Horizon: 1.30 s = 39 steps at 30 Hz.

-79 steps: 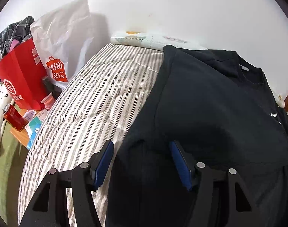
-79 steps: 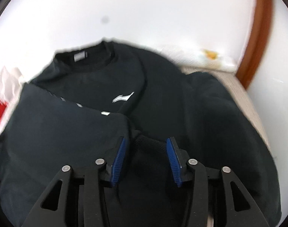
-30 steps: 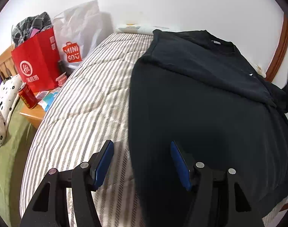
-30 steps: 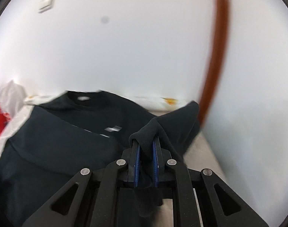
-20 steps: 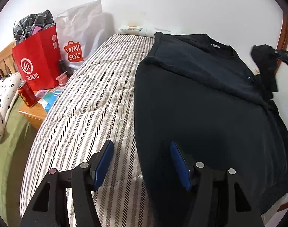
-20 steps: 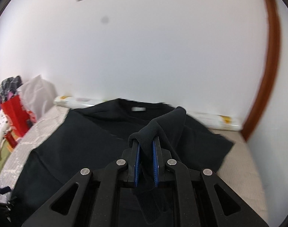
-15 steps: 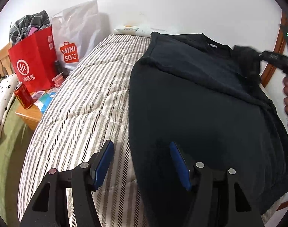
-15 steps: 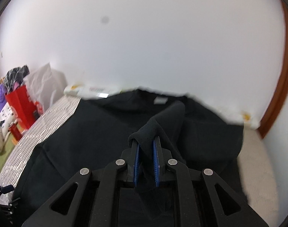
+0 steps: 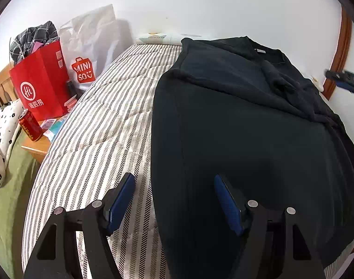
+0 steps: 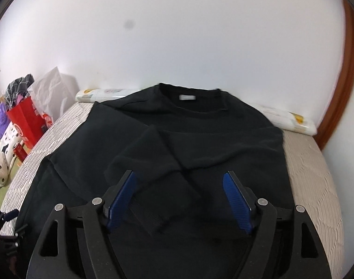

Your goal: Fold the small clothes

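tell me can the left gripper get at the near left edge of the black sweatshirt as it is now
Probably yes. The left gripper hangs right over that edge of the black sweatshirt, its jaws opening with nothing clamped: one finger over the striped bedcover, the other over the cloth. Nothing lies between.

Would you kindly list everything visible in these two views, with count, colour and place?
Long-sleeved sweatshirt: one, black, flat on bed, sleeve cuff folded across chest.
Striped bed cover: one, grey-white, under sweatshirt.
Paper gift bag: one, red, beside bed, clothes inside.
Plastic shopping bag: one, white, behind red bag.
Drinks can: one, red, on wooden bedside table.
Long pillow roll: one, white, against wall.
Left gripper: opening, over sweatshirt's edge.
Right gripper: opening, fingers clear of cuff.
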{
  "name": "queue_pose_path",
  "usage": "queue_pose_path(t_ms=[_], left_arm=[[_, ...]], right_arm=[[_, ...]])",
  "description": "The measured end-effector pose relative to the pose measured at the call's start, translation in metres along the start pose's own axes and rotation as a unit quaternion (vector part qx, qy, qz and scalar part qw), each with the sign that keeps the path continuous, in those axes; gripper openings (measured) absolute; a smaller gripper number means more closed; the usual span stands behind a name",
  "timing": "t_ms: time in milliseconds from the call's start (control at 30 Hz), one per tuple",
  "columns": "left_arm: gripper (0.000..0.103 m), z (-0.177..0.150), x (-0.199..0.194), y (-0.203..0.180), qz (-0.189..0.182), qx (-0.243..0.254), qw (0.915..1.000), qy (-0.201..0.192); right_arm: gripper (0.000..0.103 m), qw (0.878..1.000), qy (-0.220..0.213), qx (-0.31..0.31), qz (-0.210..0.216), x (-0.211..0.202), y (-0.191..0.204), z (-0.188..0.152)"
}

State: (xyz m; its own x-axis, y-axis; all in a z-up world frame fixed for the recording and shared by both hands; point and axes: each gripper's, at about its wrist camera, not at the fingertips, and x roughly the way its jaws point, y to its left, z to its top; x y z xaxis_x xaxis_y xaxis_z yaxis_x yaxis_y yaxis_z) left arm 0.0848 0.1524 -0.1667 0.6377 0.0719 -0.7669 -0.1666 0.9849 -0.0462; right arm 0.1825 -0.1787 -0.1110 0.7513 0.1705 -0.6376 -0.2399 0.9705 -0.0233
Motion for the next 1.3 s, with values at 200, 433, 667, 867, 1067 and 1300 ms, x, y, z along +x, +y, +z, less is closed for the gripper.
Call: queue_pose_path(t_ms=[200,433,667,867,1067,1300], left_arm=[[0.077,0.000,0.002,-0.002,0.004,0.004,1.0000,0.005],[0.083,0.000,0.004,0.001,0.007,-0.005,0.9999,0.009],[0.084,0.000,0.004,0.000,0.004,-0.005,1.0000,0.007],[0.083,0.005,-0.003,0.005,-0.018,-0.020,0.9996,0.006],[0.083,0.029,-0.021,0.001,-0.049,-0.029,0.9982,-0.018],[0.084,0.042,-0.030,0.004,-0.048,-0.019,0.9981,-0.034]], right_arm=[[0.077,0.998,0.025,0.019,-0.047,-0.009,-0.035,-0.034],[0.077,0.993,0.023,0.063,-0.098,-0.021,-0.073,-0.061],[0.077,0.990,0.049,0.079,-0.111,-0.014,-0.088,-0.071],[0.077,0.995,0.039,0.075,-0.056,-0.005,-0.075,-0.065],[0.072,0.999,0.037,0.039,0.002,0.029,-0.040,-0.041],[0.029,0.993,0.098,0.042,0.056,0.092,-0.037,-0.028]])
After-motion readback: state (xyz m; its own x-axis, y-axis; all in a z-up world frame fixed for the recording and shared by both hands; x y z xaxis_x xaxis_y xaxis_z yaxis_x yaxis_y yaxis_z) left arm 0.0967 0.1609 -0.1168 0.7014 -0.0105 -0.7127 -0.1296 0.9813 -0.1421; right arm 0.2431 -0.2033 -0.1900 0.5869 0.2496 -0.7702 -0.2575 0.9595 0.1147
